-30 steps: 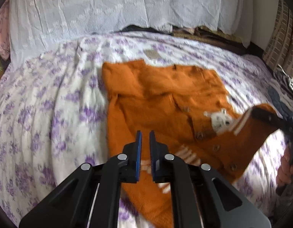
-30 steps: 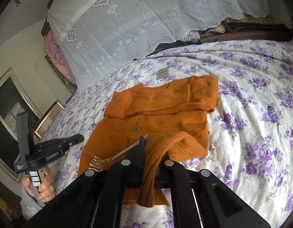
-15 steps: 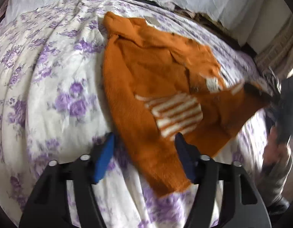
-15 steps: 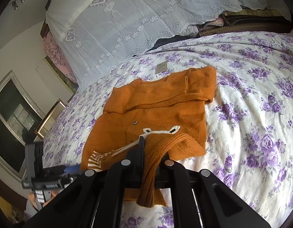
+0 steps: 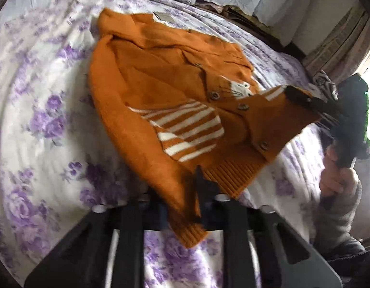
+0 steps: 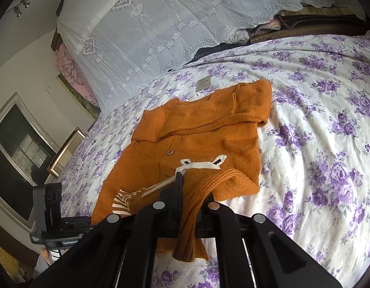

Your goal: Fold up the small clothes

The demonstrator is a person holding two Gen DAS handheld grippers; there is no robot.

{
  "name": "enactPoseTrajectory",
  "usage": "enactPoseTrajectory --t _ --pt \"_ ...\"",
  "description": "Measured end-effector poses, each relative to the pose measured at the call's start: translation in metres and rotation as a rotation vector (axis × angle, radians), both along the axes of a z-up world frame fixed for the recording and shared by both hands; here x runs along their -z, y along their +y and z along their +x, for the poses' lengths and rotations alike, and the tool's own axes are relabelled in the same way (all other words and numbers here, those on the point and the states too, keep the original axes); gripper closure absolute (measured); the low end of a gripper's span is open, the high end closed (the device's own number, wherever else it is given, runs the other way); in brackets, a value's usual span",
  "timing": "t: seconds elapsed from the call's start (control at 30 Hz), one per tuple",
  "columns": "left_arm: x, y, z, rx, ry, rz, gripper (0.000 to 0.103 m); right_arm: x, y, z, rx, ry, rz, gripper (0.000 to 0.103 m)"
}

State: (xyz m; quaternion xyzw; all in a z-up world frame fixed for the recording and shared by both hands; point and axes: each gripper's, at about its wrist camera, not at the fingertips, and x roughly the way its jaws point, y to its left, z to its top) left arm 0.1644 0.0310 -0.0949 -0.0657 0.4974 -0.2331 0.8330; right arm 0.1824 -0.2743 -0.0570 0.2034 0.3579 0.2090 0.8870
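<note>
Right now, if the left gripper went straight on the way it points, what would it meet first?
The orange cardigan it is already shut on: its left gripper points along the striped panel; depth is unclear through motion blur.

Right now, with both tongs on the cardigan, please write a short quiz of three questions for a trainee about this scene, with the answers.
1. True or false: the right tongs are shut on the cardigan.
2. Which part do the left tongs grip? A) the collar B) the bottom hem C) a button
3. Fill in: the cardigan lies on a bedsheet printed with ______ flowers.

Key
1. True. A ribbed edge is clamped between the pads and hangs down.
2. B. The hem corner at the near edge sits between the shut pads; the jaws have just been closing on it.
3. Purple.
</note>
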Motion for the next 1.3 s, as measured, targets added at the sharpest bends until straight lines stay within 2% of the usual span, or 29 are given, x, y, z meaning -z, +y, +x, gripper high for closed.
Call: enactPoseTrajectory --t 0.07,0.2,0.53,0.8,1.3 --pt "-0.006 0.007 0.005 -0.023 -0.004 -0.028 0.098 0.000 -0.001 0.000 0.000 -0.002 0.004 0.096" --pt "-0.030 0.023 0.009 -0.078 -0.068 -0.052 0.099 0.001 -0.002 0.000 0.002 -0.003 0.007 0.096" --pt "-0.068 0.021 0.033 -0.097 -0.158 -0.026 0.099 -0.019 0.002 0.009 0.001 -0.029 -0.025 0.096" --pt "-0.082 0.015 0.058 -0.097 -0.194 -0.020 0.099 -0.028 0.000 0.030 0.009 -0.027 -0.036 0.096" --pt "-0.095 0.004 0.112 -0.112 -0.212 -0.002 0.099 -0.039 0.002 0.075 0.027 -0.009 -0.047 0.096"
